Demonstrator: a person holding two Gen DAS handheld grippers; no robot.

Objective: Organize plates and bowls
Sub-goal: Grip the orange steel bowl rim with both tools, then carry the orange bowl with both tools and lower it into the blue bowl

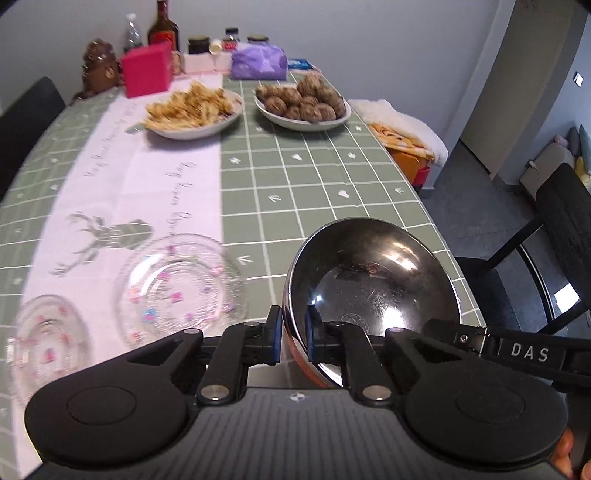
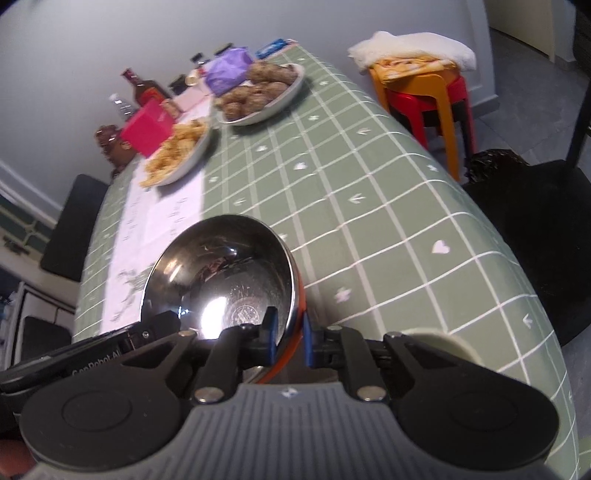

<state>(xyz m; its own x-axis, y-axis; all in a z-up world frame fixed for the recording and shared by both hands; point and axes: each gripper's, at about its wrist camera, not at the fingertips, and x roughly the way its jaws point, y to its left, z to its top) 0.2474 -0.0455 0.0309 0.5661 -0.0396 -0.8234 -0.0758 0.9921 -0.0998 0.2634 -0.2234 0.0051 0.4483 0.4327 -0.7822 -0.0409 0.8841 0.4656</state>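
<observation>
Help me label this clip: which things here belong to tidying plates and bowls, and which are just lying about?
Job: steel bowl, pinched by left gripper and right gripper; glass plate; small glass dish.

Lying about: pink box, bottle, purple bag, stools.

Ahead of the steel bowl (image 1: pixel 373 280) the green tablecloth (image 1: pixel 314 184) lies bare up to two food plates (image 1: pixel 303 110). Two glass dishes (image 1: pixel 181 288) crowd the left. A black chair (image 1: pixel 554 258) and stacked stools (image 2: pixel 424 96) stand off the right edge.
</observation>
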